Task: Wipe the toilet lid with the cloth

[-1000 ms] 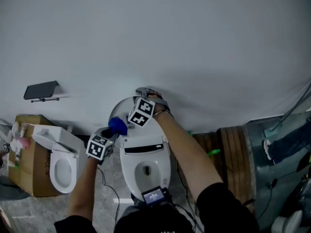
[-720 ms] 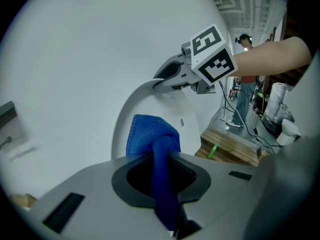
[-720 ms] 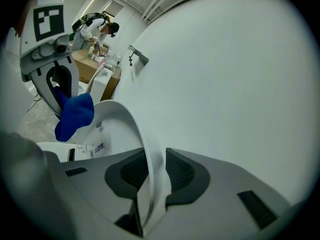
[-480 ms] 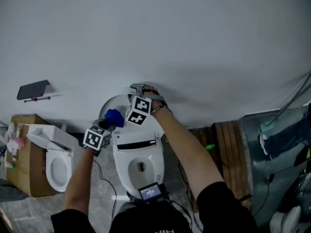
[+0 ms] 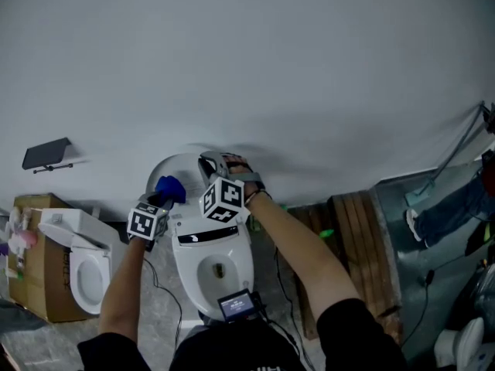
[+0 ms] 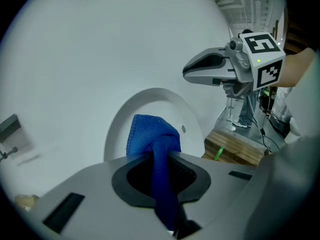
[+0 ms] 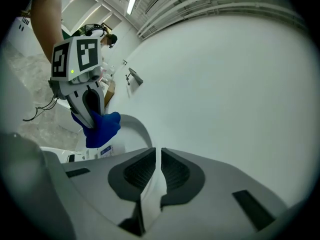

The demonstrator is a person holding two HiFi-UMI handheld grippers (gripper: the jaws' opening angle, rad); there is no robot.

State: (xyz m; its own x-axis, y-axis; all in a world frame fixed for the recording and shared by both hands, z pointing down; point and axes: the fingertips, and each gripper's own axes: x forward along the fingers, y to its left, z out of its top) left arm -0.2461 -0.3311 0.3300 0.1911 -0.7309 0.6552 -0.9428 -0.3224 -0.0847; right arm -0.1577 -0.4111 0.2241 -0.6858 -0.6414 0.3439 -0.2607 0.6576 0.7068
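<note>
Right gripper view: our right gripper has just been closing, jaws nearly together on nothing. Our left gripper pinches the blue cloth, with the toilet lid just ahead, so we can wipe.

The toilet lid is white, smooth and oval. It stands raised, leaning back against the pale wall. The cloth is deep blue with a fine woven texture. It is pinched into a narrow strip between the fingers of the left gripper, and its free end bulges out past them in a crumpled bunch. That bunch sits right in front of the lid's inner face, at mid-height; whether it touches cannot be told.
</note>
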